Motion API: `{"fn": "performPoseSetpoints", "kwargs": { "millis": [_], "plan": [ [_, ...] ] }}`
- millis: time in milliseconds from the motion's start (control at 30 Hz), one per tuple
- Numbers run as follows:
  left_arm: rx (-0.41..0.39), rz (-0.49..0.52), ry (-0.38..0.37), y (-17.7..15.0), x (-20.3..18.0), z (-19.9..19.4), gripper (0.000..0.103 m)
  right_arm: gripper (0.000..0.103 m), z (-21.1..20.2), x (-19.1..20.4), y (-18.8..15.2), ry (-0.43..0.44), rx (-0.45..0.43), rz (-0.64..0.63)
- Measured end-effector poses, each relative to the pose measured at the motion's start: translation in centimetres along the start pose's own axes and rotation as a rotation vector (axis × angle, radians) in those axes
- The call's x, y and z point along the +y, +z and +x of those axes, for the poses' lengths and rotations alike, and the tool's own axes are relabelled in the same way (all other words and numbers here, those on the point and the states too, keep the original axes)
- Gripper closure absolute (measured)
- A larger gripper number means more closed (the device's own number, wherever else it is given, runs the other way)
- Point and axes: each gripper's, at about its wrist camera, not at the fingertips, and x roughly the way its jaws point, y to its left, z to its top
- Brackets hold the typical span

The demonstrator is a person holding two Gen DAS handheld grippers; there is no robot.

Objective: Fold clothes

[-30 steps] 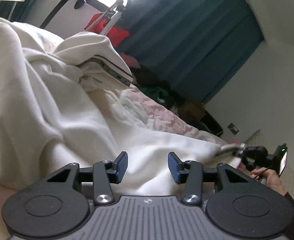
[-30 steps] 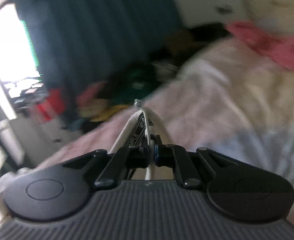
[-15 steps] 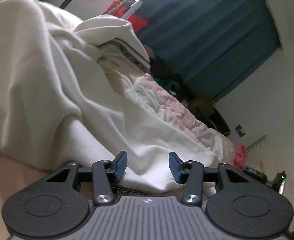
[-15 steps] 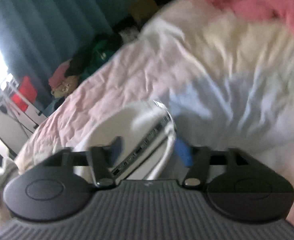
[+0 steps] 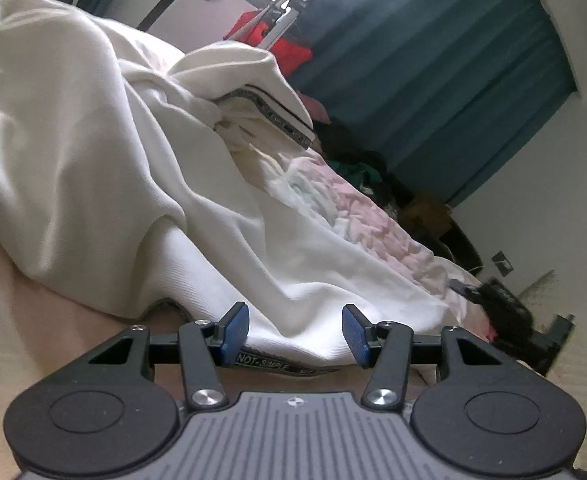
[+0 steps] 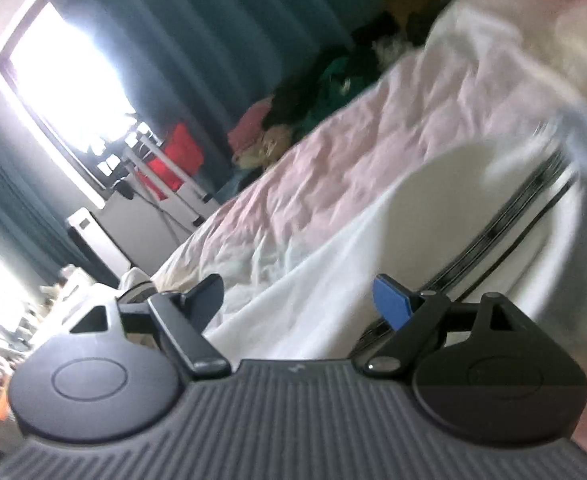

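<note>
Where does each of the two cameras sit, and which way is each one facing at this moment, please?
Left wrist: low on the left gripper, jaws open, looking across the white garment towards the curtain; the right gripper shows far right.
Right wrist: on the right gripper, jaws open over the garment's striped band, facing the window; blurred.
Shared: the garment, the pink bedspread, the curtain, the red cloth.

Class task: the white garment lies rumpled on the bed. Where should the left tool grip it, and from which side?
Grip the white garment at its near hem, along the lettered band, coming in low from the front. That edge lies flat between the open left tool fingers.
</note>
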Motion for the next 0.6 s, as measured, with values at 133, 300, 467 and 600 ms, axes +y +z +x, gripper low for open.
{"fn": "performPoseSetpoints", "kwargs": {
  "millis": [133, 300, 467, 600],
  "plan": [
    [-0.011, 0.043, 0.009, -0.2, -0.6, 0.3, 0.046, 0.018, 2.6, 0.0, -0.9, 0.027, 0.050, 0.024],
    [-0.011, 0.068, 0.026, 0.3, -0.8, 1.2, 0.046, 0.019, 5.0, 0.2, -1.9, 0.054, 0.101, 0.032],
    [0.008, 0.059, 0.029, 0.1, -0.5, 1.8, 0.046, 0.063, 5.5, 0.9, -2.6, -0.020, 0.114, -0.067],
    [0.006, 0.056, 0.029, 0.1, -0.6, 1.8, 0.046, 0.090, 5.4, 0.3, -2.6, -0.048, 0.114, -0.077]
  ]
}}
